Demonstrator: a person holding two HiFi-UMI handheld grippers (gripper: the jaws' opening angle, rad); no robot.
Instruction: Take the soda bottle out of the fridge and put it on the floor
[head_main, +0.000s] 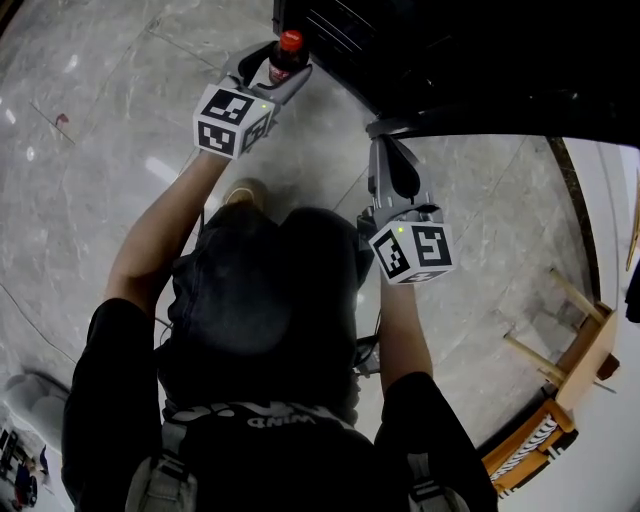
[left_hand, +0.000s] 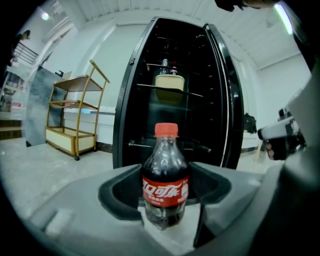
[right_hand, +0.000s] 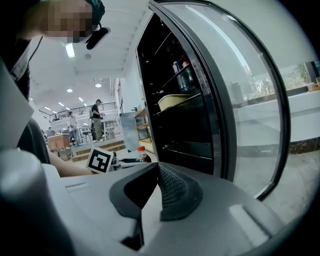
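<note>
A small cola bottle (left_hand: 165, 185) with a red cap and red label stands upright between the jaws of my left gripper (left_hand: 165, 202), which is shut on its lower body. In the head view the bottle (head_main: 287, 58) and left gripper (head_main: 272, 75) hang above the floor just in front of the open black fridge (head_main: 450, 60). My right gripper (head_main: 385, 140) is shut with nothing between its pads (right_hand: 172, 187), its tips by the edge of the fridge's glass door (right_hand: 250, 100). The right gripper view also catches the bottle (right_hand: 142, 152) off to the left.
Inside the fridge (left_hand: 175, 90) a pale box (left_hand: 169, 82) and a few bottles sit on an upper shelf. A wooden trolley (left_hand: 75, 125) stands left of the fridge. A wooden rack (head_main: 560, 400) lies at the right. Grey marble floor (head_main: 100, 120) spreads to the left.
</note>
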